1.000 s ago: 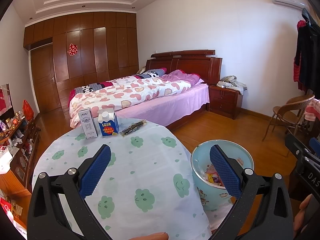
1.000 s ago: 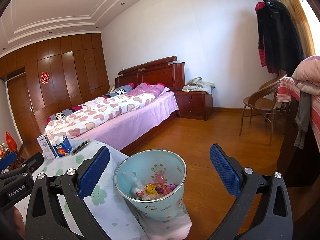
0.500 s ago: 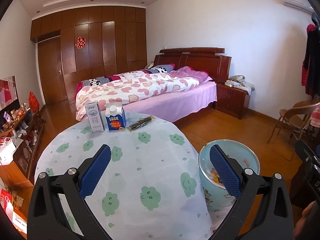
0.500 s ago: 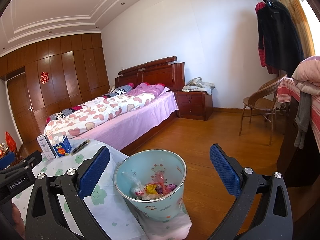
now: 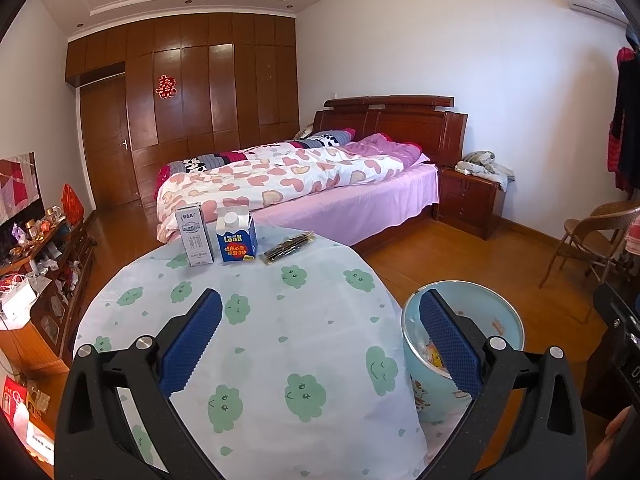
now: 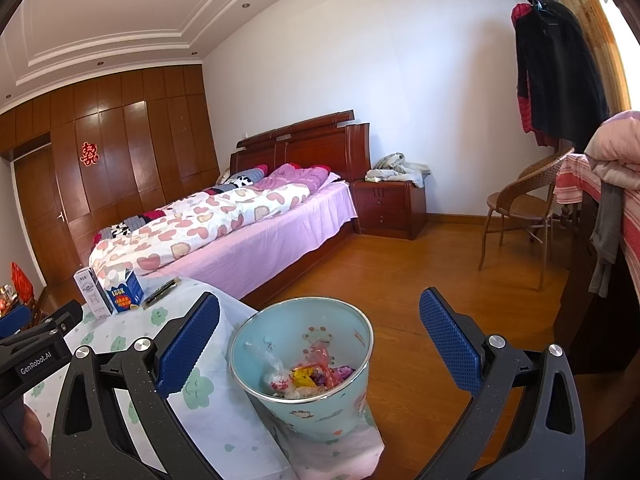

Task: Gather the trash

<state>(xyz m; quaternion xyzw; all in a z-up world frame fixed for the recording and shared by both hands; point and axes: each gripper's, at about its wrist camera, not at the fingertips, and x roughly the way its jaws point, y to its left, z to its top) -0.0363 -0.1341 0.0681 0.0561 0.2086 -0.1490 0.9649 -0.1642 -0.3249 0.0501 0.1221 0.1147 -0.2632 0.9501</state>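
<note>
Ahead of the left gripper (image 5: 320, 336) (spread wide, nothing held) are counted two cartons: milk carton (image 5: 194, 240), LOOK carton (image 5: 236, 238), plus one dark wrapper (image 5: 287, 242). Only the right gripper (image 6: 320, 332), likewise spread, reveals wrappers inside the trash bin (image 6: 356, 392).

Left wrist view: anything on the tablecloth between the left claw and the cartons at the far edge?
Nothing. In the left wrist view, only bare tablecloth lies between the open left claw and the white carton, blue carton and dark wrapper.
</note>
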